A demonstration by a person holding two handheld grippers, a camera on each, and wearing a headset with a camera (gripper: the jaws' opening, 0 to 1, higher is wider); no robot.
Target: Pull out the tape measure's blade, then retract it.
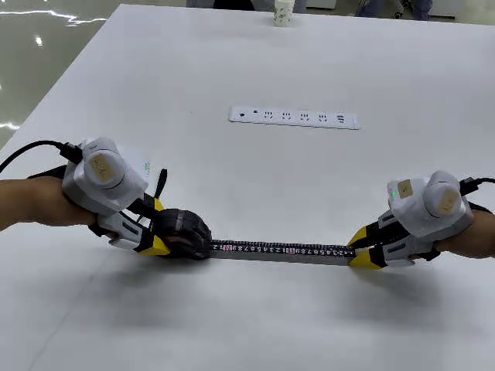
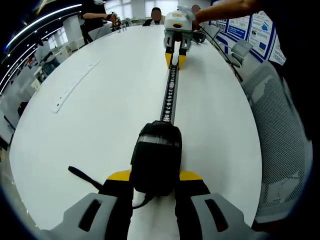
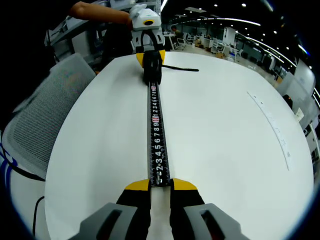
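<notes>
A black tape measure case [image 1: 182, 233] [image 2: 156, 157] rests on the white table [image 1: 255, 178], and my left gripper [image 1: 153, 229] [image 2: 156, 176] is shut on it. Its black blade [image 1: 282, 250] [image 2: 170, 95] [image 3: 156, 135] with white numbers stretches out flat to the right. My right gripper [image 1: 360, 249] [image 3: 160, 185] is shut on the blade's end. In the right gripper view the case [image 3: 151, 66] lies far off in the left gripper [image 3: 148, 52]. In the left gripper view the right gripper [image 2: 175, 57] shows at the blade's far end.
A white power strip [image 1: 294, 117] [image 2: 75, 85] [image 3: 272, 125] lies on the table beyond the blade. A paper cup [image 1: 284, 12] stands at the far edge. A black wrist strap [image 2: 85, 176] trails from the case. Mesh chairs [image 2: 280, 145] stand beside the table.
</notes>
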